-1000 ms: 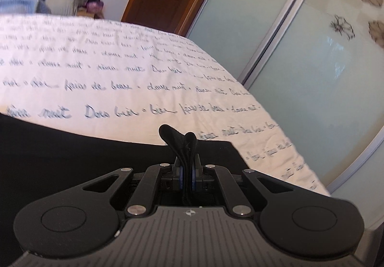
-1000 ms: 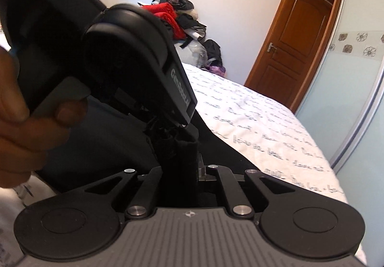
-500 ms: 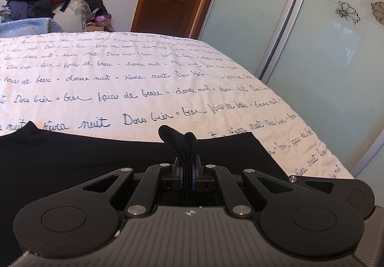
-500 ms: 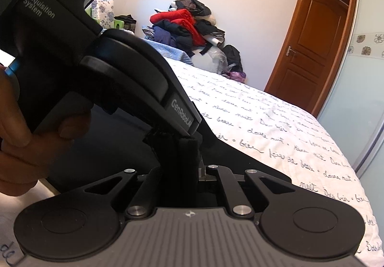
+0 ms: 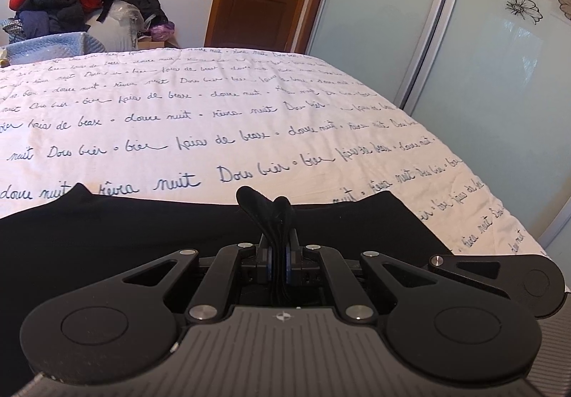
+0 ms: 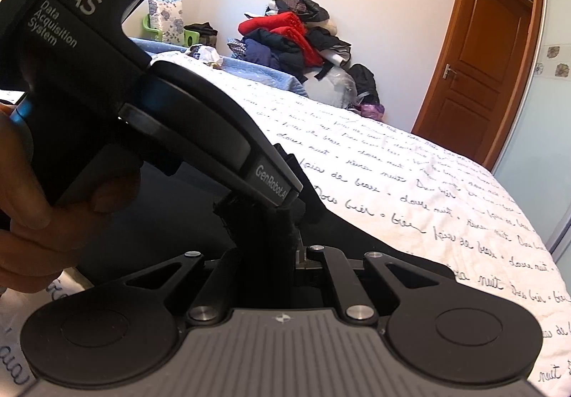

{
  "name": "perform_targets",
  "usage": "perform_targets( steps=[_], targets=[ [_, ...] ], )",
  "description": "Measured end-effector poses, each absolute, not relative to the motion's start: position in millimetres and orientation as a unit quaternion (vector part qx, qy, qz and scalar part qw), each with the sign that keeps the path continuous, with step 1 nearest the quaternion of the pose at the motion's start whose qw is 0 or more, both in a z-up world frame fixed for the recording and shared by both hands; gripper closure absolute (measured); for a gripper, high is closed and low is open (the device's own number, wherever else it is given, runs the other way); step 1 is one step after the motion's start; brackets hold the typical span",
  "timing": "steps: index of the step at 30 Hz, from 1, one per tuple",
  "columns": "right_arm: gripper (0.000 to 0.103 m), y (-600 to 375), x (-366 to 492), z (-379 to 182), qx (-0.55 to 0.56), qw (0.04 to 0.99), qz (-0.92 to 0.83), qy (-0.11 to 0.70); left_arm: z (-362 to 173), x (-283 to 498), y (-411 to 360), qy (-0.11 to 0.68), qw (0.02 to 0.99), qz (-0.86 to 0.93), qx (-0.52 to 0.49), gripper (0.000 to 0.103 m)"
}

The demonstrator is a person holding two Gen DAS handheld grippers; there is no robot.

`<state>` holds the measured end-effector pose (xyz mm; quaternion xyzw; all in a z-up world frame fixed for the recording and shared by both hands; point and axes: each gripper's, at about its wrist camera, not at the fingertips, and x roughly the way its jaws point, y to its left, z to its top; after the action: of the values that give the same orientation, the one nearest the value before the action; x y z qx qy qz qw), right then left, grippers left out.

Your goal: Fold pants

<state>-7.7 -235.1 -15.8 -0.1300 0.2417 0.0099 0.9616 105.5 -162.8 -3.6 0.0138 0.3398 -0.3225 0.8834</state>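
Soft, limp black fabric pants (image 5: 107, 254) lie near on the white script-printed bedspread (image 5: 214, 118), edge bunched and clamped in both the left gripper (image 5: 278, 254) and right gripper (image 6: 271, 247); best held by corners.

My left gripper (image 6: 282, 197) body hides most pants (image 6: 357, 240) in right view; my right gripper's (image 6: 274, 240) pads buried in cloth.

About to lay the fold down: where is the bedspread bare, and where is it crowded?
Bare: the script-print bedspread between the black pants and the clothes pile, across to the wardrobe-side edge. Crowded: near edge, where left gripper and right gripper pinch fabric side by side.
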Motion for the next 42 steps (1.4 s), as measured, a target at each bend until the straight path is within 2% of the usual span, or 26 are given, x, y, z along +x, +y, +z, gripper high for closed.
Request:
perform_targets(
  steps=[42],
  targets=[
    [0.097, -233, 7, -19, -0.141, 0.953, 0.071, 0.258, -20, 136, -100, 0.357, 0.893, -0.274, 0.003, 0.092]
  ],
)
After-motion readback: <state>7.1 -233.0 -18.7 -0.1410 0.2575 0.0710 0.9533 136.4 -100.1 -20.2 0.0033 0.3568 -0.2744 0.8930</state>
